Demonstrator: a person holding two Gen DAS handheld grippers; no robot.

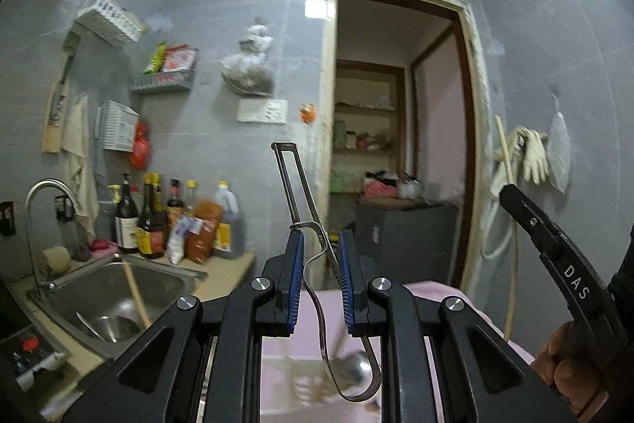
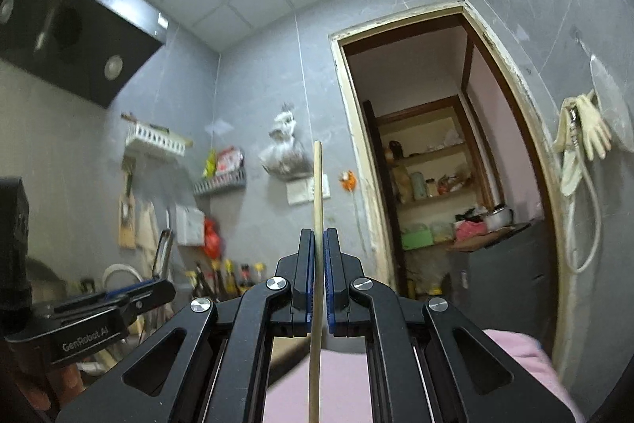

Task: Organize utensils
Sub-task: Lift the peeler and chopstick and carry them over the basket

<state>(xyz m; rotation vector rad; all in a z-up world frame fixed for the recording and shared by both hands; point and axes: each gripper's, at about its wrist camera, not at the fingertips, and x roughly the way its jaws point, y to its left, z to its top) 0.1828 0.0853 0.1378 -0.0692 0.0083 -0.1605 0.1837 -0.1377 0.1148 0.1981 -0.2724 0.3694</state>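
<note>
Both tools up in the air, each clamped on a utensil

Left tool (image 1: 321,248) pinches a bent metal peeler (image 1: 295,185), long axis running up past its tips; handle end drops out of sight underneath. Right tool (image 2: 319,248) squeezes a thin wooden stick (image 2: 317,185), near vertical, lower end cut off by the frame. Background's blurry.

Shiny metal peeler (image 1: 295,185), matt wooden chopstick (image 2: 317,209), steel sink (image 1: 115,288)

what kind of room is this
Most likely a small home kitchen: a steel sink with a curved tap, sauce and oil bottles lined up on the counter, and a black range hood overhead.
</note>
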